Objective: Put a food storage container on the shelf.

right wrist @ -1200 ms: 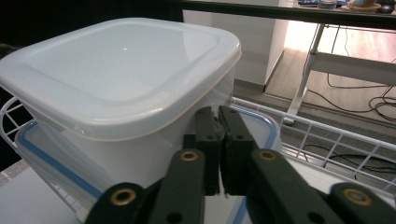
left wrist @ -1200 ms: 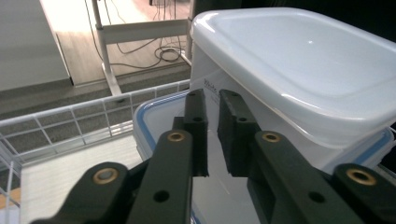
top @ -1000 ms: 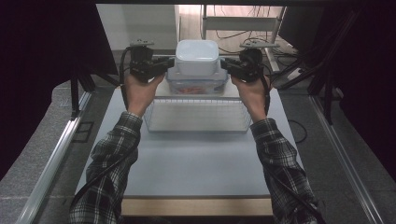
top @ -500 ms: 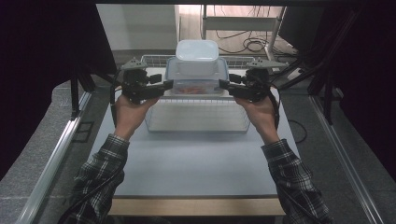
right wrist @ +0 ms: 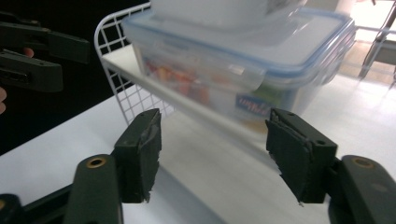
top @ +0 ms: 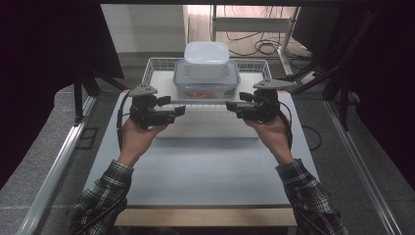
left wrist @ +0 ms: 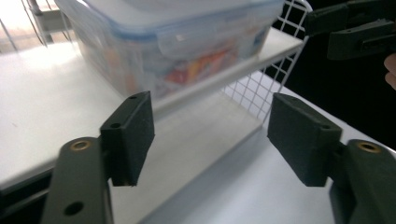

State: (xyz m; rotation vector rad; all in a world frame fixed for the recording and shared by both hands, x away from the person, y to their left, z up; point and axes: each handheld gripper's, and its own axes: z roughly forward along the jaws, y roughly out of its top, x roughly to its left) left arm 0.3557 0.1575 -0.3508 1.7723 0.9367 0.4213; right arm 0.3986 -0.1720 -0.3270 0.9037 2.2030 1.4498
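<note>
Fingers of the left gripper [top: 180, 110] and right gripper [top: 232, 106] have just been opening and are released, drawn back from the white wire rack [top: 161, 64], where the clear blue-rimmed plastic container [top: 206, 84] under a white tub [top: 206, 58] is now set.

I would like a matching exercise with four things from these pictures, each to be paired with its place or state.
Things:
1. white container
2. clear container with the blue-edged lid
3. wire rack
4. left hand-held gripper

Place or state:
A. jaws apart, nothing between them
B. stands on the table, carries the containers on its white shelf
C. on top of another container
D. sits on the rack's shelf, colourful contents inside

Pairs: 1-C, 2-D, 3-B, 4-A
</note>
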